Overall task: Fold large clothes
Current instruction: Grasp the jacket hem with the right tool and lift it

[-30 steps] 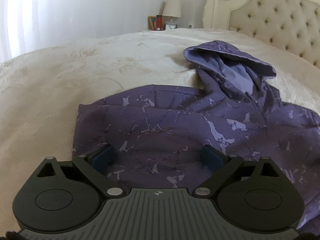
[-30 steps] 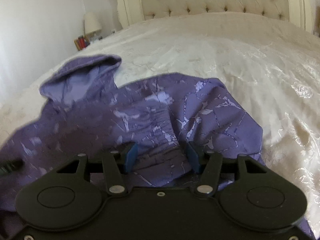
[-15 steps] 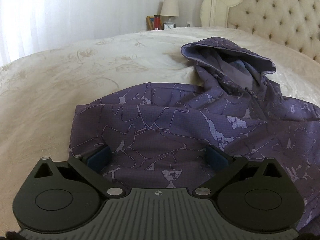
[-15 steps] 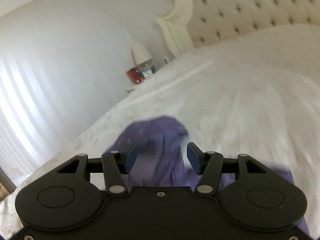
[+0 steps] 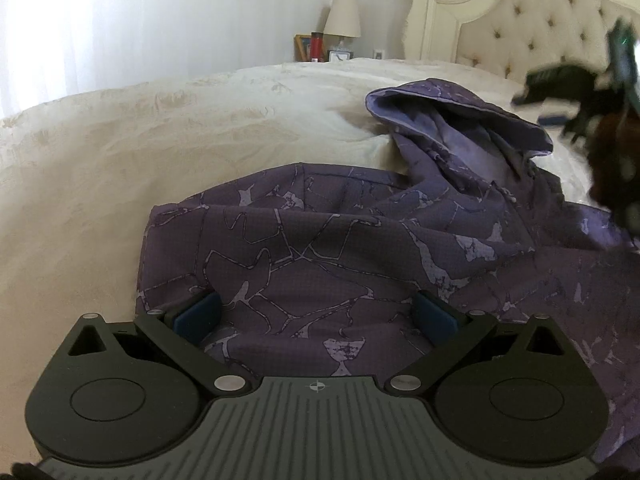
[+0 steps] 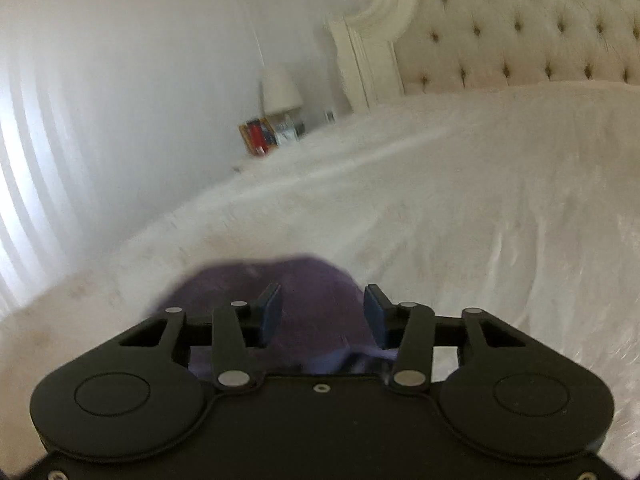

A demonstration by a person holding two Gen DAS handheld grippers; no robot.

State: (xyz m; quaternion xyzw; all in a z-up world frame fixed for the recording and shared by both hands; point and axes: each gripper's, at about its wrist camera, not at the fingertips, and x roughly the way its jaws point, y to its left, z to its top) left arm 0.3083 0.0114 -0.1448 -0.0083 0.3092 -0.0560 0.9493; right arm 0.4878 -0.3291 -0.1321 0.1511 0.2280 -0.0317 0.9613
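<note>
A purple patterned hoodie (image 5: pixel 320 256) lies partly folded on the cream bed, its hood (image 5: pixel 452 120) toward the headboard. My left gripper (image 5: pixel 316 314) is wide open, empty, low over the folded body. My right gripper (image 6: pixel 320 308) is open and empty, hovering over the hood end of the hoodie (image 6: pixel 280 284); that view is blurred. The right gripper also shows at the right edge of the left wrist view (image 5: pixel 568 92), above the hood.
The cream quilted bedspread (image 5: pixel 120 152) spreads left of and behind the hoodie. A tufted headboard (image 5: pixel 540 36) stands at the back right. A nightstand with a lamp (image 5: pixel 342 20) and small items sits by the wall.
My right gripper has lifted off the hoodie's body and swung toward the hood, staying open. My left gripper has edged slightly forward over the fold, still open.
</note>
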